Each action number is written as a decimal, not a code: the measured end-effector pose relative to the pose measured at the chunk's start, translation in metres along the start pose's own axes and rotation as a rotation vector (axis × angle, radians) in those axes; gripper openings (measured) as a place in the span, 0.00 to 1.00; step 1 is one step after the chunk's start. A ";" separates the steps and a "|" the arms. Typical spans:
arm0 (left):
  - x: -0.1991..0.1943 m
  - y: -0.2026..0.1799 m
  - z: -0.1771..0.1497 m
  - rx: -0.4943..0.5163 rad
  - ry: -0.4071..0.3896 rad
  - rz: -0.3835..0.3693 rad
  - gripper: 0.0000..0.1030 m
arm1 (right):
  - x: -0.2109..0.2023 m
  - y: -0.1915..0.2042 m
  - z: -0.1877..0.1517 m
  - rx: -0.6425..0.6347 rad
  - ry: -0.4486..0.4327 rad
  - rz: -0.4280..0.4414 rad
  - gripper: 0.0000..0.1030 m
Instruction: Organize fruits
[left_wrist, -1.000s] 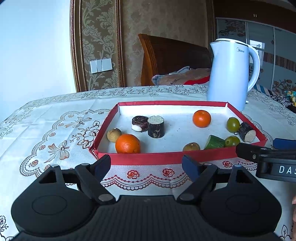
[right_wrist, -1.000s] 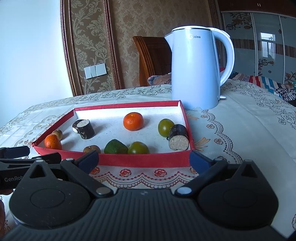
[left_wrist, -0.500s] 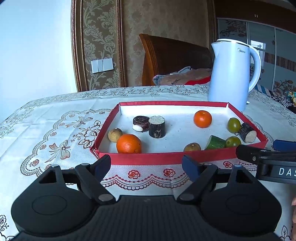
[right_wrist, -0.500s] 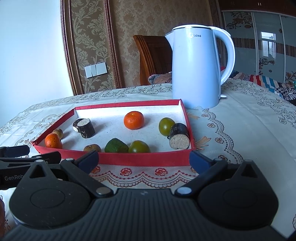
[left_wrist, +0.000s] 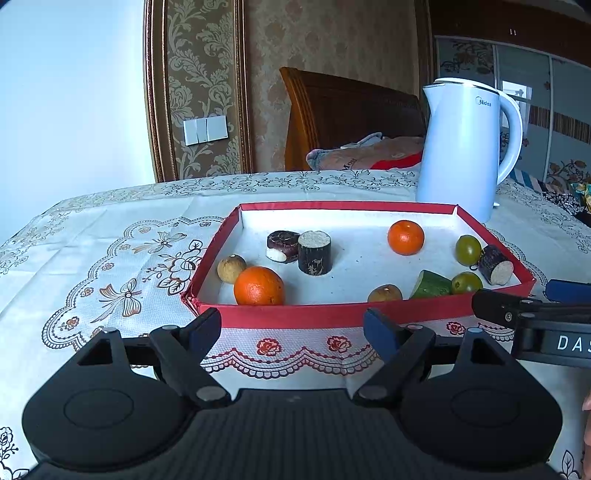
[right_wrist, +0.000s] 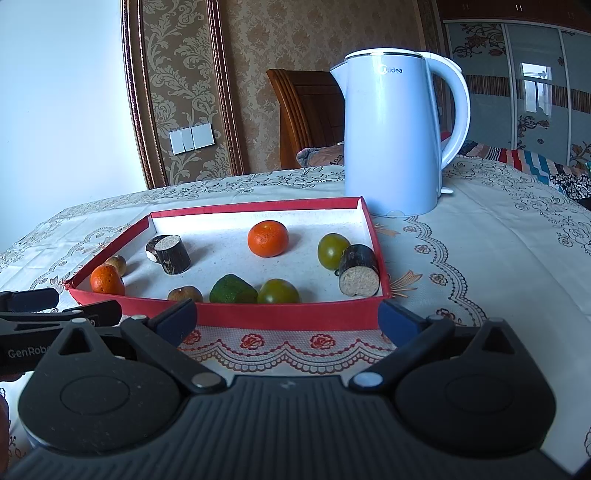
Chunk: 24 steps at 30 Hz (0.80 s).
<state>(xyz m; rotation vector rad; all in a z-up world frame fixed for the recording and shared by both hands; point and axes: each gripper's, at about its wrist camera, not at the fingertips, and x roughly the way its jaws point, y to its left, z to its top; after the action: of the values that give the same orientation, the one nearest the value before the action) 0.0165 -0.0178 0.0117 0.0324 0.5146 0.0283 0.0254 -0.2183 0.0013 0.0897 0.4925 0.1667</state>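
A red-walled tray (left_wrist: 291, 315) (right_wrist: 288, 315) with a white floor holds several fruits. A large orange (left_wrist: 258, 286) (right_wrist: 106, 279) and a small brown fruit (left_wrist: 231, 268) lie at its near left. A second orange (left_wrist: 405, 237) (right_wrist: 267, 238) sits mid-right. Green fruits (left_wrist: 468, 249) (right_wrist: 333, 250), a green wedge (right_wrist: 232, 290) and dark sugarcane-like stubs (left_wrist: 314, 253) (right_wrist: 359, 270) lie among them. My left gripper (left_wrist: 293, 328) is open and empty, just short of the tray's near wall. My right gripper (right_wrist: 288, 319) is open and empty, in front of the tray's near right part.
A pale blue electric kettle (left_wrist: 465, 147) (right_wrist: 397, 136) stands behind the tray's far right corner. A patterned tablecloth (left_wrist: 110, 258) covers the table. A wooden chair (left_wrist: 343, 114) with clothes on it stands beyond the far edge.
Both views have shifted very slightly; the tray and fruits have not moved. Both grippers stay open in front of the tray.
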 end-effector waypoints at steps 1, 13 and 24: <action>0.000 0.000 0.000 0.001 0.000 0.001 0.82 | 0.000 0.000 0.000 0.000 0.000 0.000 1.00; -0.001 0.000 0.000 0.003 -0.001 0.003 0.82 | -0.001 0.000 0.000 -0.001 0.001 0.000 1.00; -0.002 -0.002 0.000 0.023 -0.018 0.015 0.82 | -0.001 0.000 0.000 -0.001 0.000 0.000 1.00</action>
<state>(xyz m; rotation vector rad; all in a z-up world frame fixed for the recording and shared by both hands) 0.0147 -0.0196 0.0127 0.0588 0.4969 0.0371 0.0247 -0.2181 0.0016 0.0890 0.4926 0.1668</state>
